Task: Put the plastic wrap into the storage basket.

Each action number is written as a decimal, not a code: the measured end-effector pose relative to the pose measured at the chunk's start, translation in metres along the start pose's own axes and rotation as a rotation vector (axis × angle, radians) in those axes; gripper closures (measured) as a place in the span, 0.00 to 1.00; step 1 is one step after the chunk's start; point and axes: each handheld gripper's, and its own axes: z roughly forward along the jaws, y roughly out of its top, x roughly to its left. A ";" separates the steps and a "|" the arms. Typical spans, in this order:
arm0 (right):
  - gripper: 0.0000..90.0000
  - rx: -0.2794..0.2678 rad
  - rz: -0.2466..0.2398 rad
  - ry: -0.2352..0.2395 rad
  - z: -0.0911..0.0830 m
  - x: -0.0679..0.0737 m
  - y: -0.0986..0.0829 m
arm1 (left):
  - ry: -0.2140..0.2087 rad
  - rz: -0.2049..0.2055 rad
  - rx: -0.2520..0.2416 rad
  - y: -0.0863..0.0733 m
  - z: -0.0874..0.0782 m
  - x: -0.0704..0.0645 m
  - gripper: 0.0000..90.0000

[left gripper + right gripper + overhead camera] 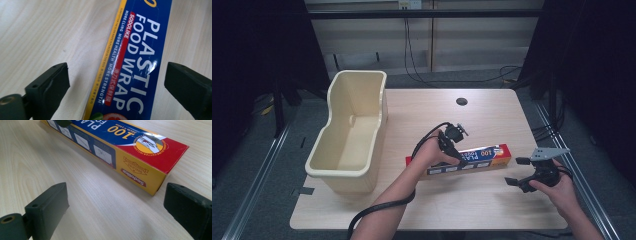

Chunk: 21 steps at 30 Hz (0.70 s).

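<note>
The left gripper (117, 82), jaws apart, is hovering astride the long blue-and-yellow cardboard plastic-wrap box (472, 157) lying left-to-right at the frame's centre on the pale wooden table (492, 115), while the open right gripper (524, 181) is waiting lower right.

A long cardboard box of cling film (135, 65) carries all the readable print. Its blue top reads "PLASTIC FOOD WRAP" in large white letters. A red strip beside that says "SODOLIKE", followed by Chinese characters. Small white lines read "MORECLING MOREHEALTH MORE STRENGTH". Towards the red end, yellow print reads "100" and, probably, "30cm x 100m". The yellow end flap (140, 171) bears a red "Sodolike" label.
</note>
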 end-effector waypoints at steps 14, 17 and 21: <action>0.06 0.000 -0.001 -0.002 0.000 0.000 0.000 | -0.025 0.039 0.058 0.004 0.010 -0.003 0.23; 0.06 -0.003 0.000 -0.001 0.000 0.000 0.000 | -0.017 0.062 0.073 0.004 0.011 -0.002 0.26; 0.06 -0.005 0.001 0.002 -0.001 -0.001 0.000 | -0.009 0.054 0.065 0.004 0.012 -0.004 0.27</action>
